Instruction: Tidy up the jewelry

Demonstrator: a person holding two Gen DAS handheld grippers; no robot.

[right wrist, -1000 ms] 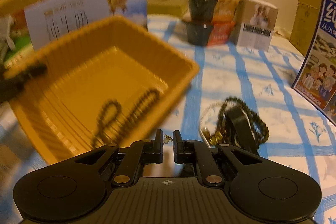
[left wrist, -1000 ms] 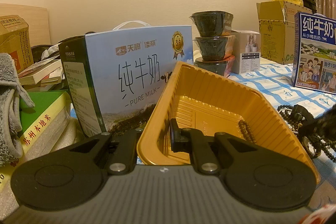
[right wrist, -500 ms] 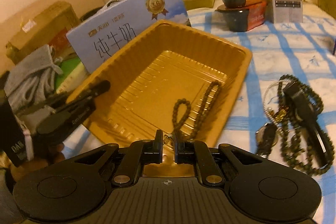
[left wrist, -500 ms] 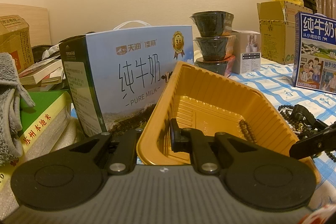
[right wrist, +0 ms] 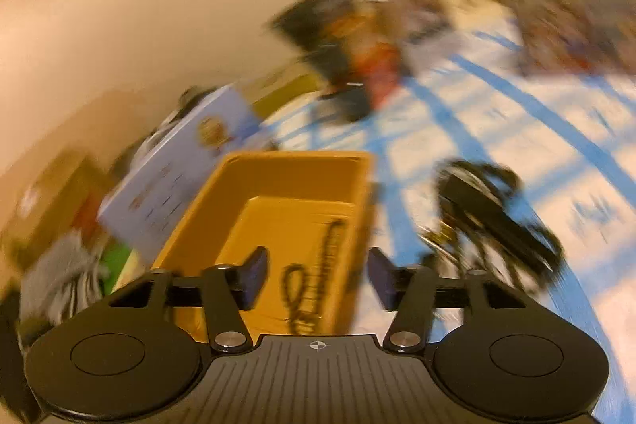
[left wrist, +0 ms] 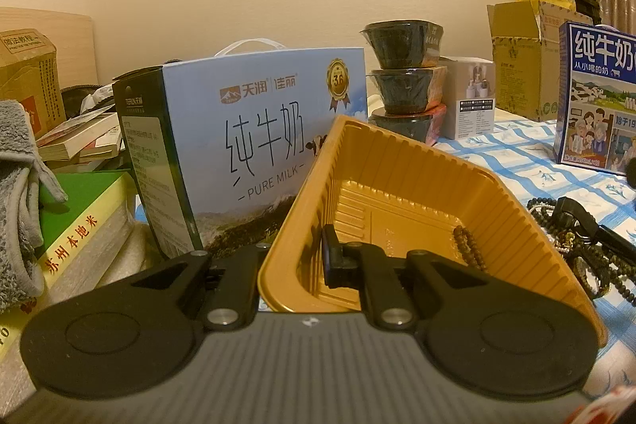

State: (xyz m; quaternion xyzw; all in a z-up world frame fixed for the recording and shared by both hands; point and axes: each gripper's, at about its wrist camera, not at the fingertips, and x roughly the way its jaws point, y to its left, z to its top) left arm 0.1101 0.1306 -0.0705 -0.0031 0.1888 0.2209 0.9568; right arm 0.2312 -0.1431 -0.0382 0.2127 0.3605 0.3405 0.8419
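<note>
The left gripper point(left wrist: 314, 259) is clamped on the near rim of the gold plastic tray point(left wrist: 397, 161), which holds one limp, light bead strand point(left wrist: 469, 249) at lower right. The right gripper point(right wrist: 316, 279) has just been opening and grips nothing, blurred above that tray. The tangled bead pile point(left wrist: 572, 237) at right on the blue-checked cloth point(left wrist: 528, 161) likely lifts best by one loop; boxes crowd the desk.

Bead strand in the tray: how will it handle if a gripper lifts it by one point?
The bead strand lies in a loose loop on the tray floor, so it is probably floppy and would hang and swing from one pinch. Its beads look small and round, so flat pads may slip between them. It seems light; the thin-walled tray, clamped by the left gripper, likely won't shift.
</note>
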